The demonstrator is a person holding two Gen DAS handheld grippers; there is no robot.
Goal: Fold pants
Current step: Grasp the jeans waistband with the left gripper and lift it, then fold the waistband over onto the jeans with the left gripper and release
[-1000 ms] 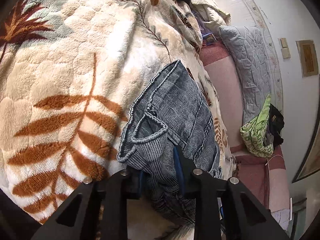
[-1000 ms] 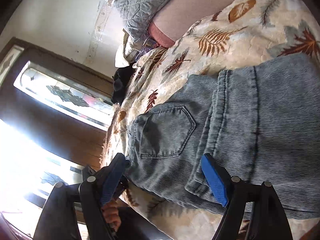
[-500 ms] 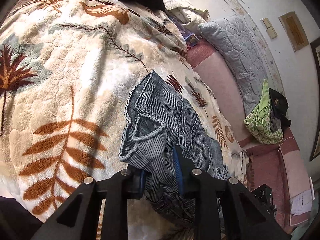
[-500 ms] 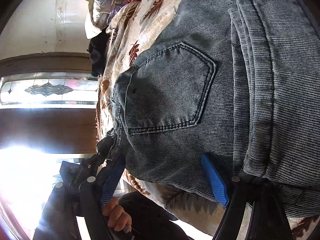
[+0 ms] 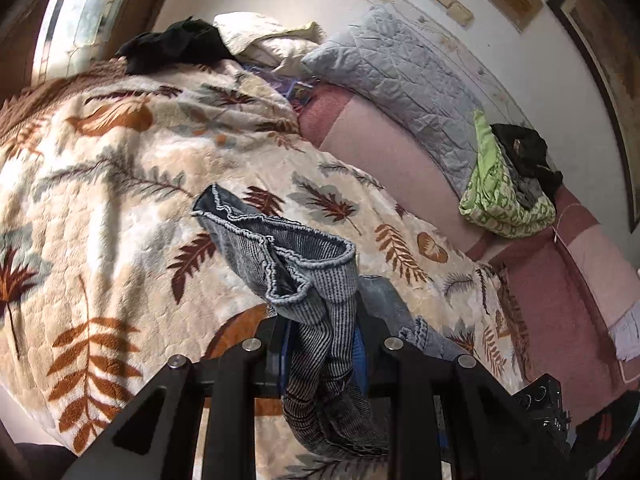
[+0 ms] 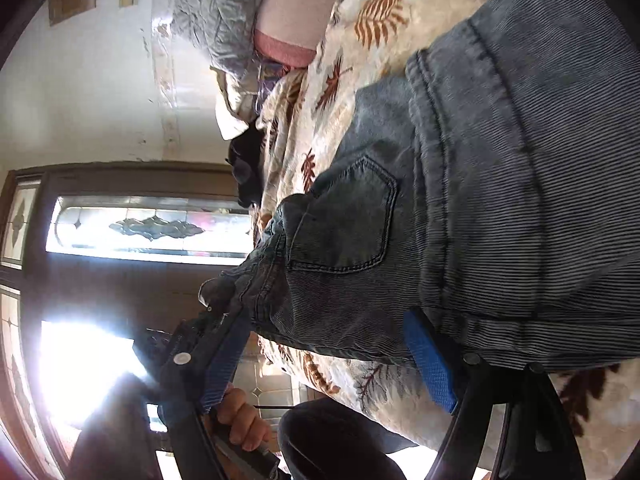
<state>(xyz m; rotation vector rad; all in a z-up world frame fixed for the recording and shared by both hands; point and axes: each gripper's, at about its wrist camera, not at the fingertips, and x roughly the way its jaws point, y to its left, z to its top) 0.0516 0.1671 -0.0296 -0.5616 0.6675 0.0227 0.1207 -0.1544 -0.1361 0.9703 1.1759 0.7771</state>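
Pants are limp denim with some weight. They sag and bunch when lifted, and the hems and seams make the best holds. The left gripper is clenched on a bunched hem, which hangs between its pads above the blanket. The right gripper is spread wide with nothing pinched; the pants lie flat just ahead of it, pocket up. Only the left view shows the raised hem and the green bundle far right. Only the right view shows the pocket, the window and a hand below-left.
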